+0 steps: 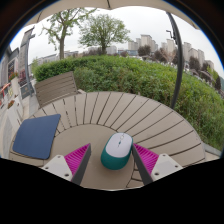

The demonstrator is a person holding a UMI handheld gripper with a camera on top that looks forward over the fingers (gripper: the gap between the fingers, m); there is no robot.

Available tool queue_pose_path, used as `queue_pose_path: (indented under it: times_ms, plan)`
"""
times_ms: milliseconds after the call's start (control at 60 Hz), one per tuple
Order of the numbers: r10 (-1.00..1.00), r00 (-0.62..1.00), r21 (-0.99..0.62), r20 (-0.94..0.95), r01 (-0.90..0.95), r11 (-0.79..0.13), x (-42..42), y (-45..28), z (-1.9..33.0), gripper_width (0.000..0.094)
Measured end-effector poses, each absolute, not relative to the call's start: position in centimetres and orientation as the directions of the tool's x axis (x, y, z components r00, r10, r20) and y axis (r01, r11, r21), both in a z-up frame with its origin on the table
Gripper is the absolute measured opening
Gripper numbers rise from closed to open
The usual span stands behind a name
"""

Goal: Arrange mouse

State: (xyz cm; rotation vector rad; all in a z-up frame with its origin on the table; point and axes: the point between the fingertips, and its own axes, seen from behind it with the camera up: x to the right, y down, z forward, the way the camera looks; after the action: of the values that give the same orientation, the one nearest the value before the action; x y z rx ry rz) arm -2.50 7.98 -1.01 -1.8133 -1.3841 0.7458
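A white and teal computer mouse [117, 150] lies on a round wooden slatted table [120, 112]. It stands between my gripper's [111, 160] two fingers, resting on the table with a gap at each side. The fingers are open; the magenta pads [77, 157] face the mouse from left and right. A dark blue mouse pad [38, 135] lies on the table to the left, beyond the left finger.
A wooden chair [55, 86] stands at the far left of the table. A green hedge [140, 72] runs beyond the table, with trees and buildings behind it. The table's far edge curves round on the right.
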Motion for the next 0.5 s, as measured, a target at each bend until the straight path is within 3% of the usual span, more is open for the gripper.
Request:
queue_pose_path:
  times_ms: [350,400,433,450,500]
  plan:
    - [0.975,0.220,-0.807,-0.035,0.570,-0.158,-5.0,8.0,-1.5,0.0794]
    - [0.975,0.224,-0.808,-0.005,0.574,-0.135,-4.8,8.5,-1.6,0.0709]
    - [0.975,0.220,-0.811,0.023,0.574,-0.111,-4.9,8.9,-1.6,0.0511]
    - [0.979,0.205,-0.812,0.012,0.573,-0.111,-5.0,8.4,-1.6,0.0457]
    - [0.978,0.207,-0.801,0.001,0.586,-0.123,-5.0,8.4,-1.5,0.0440]
